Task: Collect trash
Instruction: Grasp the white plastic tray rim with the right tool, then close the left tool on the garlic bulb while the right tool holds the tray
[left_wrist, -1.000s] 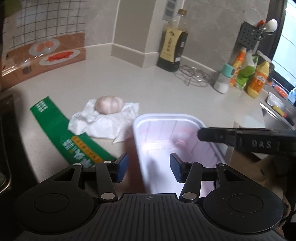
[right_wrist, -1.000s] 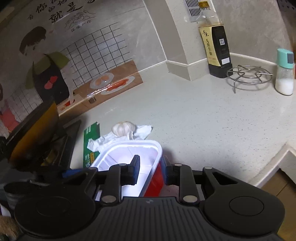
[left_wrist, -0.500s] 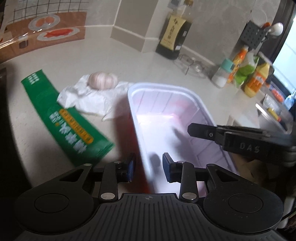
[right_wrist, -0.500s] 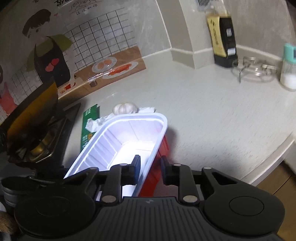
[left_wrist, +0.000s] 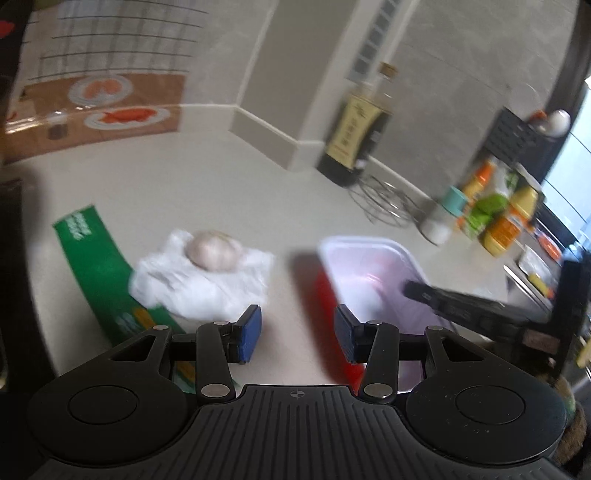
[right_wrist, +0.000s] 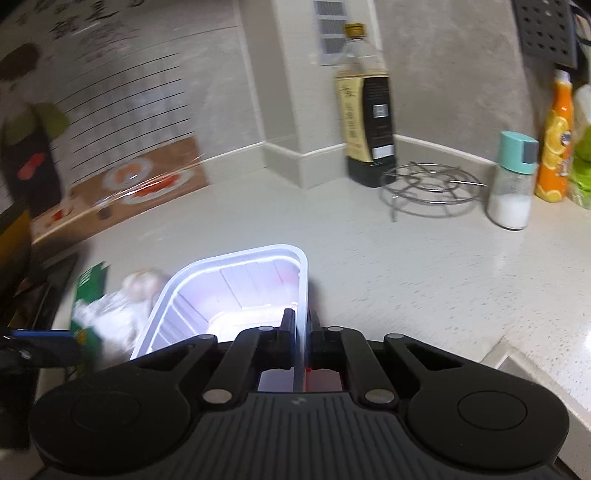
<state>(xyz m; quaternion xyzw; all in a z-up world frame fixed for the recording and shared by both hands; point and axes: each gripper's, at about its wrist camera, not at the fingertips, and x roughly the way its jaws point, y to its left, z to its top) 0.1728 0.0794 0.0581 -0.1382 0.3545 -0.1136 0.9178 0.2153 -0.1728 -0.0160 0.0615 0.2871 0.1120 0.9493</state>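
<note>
Trash lies on the pale table (right_wrist: 406, 266): a white plastic tray (right_wrist: 236, 284) with red outside walls, a crumpled white paper (left_wrist: 207, 280), and a long green wrapper (left_wrist: 92, 266). A garlic bulb (left_wrist: 214, 249) sits on top of the paper. The paper lies partly over the green wrapper. The tray is just beside the paper, to its right in the left wrist view.

The right gripper (right_wrist: 302, 332) is closing on the tray's near right wall. One finger is inside the tray and one is outside, and the thin white wall stands pinched between them.

The left gripper (left_wrist: 297, 330) has its blue pads (left_wrist: 251, 332) apart and they are opening. Only bare table shows between them. The paper is just past the left pad and the tray's red wall is just past the right pad. In the left wrist view, the right gripper reaches in from the right, over the tray.

At the back by the wall stand a tall dark sauce bottle (right_wrist: 365, 110), a round wire rack (right_wrist: 428, 184), and a salt shaker (right_wrist: 513, 181) with a teal lid. An orange bottle (right_wrist: 556, 140) stands near the shaker. Much of both views is blurry.
</note>
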